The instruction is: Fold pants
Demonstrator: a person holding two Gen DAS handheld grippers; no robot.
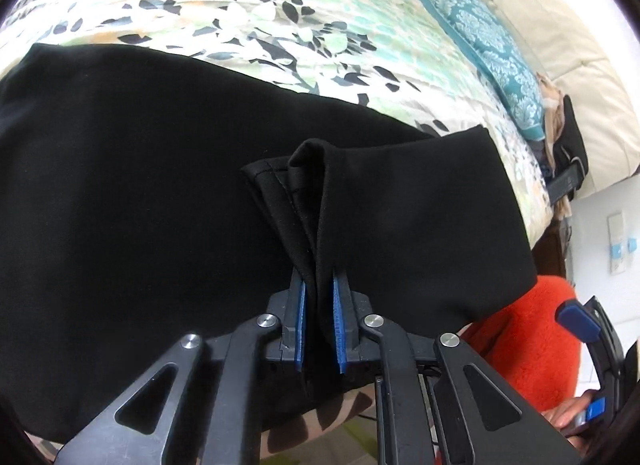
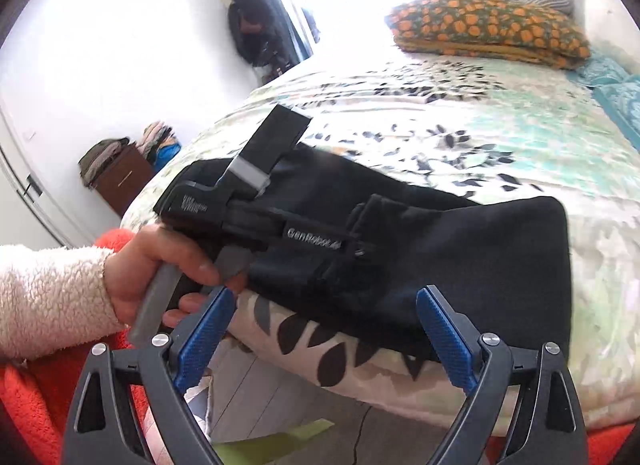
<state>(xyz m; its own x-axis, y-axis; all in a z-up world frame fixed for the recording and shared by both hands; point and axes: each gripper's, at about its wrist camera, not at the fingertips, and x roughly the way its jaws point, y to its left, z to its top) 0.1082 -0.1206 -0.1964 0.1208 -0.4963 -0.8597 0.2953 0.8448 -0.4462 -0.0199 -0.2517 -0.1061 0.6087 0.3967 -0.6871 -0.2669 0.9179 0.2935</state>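
— Left tongs (image 1: 319,319) are squeezed shut on a bunch of the black pants (image 1: 160,193). See the stitched hem sticking up just past the blue pads (image 1: 301,329)?

— Yes. And the right tongs (image 2: 324,329)?

— Wide apart, holding nothing. They hang just in front of the near edge of the pants, above the side of the bed (image 2: 440,137).

— Where are the pants, then?

— Lying on the flowery bed, straight ahead of both tongs. They look doubled over already, in a flat dark slab, with the pinched end lifted a little over the rest.

— So is the folding done?

— Not yet, I think. Maybe halfway. One end is up in the left tongs and has to be laid down across the rest.

— What is left?

— I guess laying that end flat, letting go, maybe one more fold and a smoothing. I can't tell how many layers are there; it's all black.
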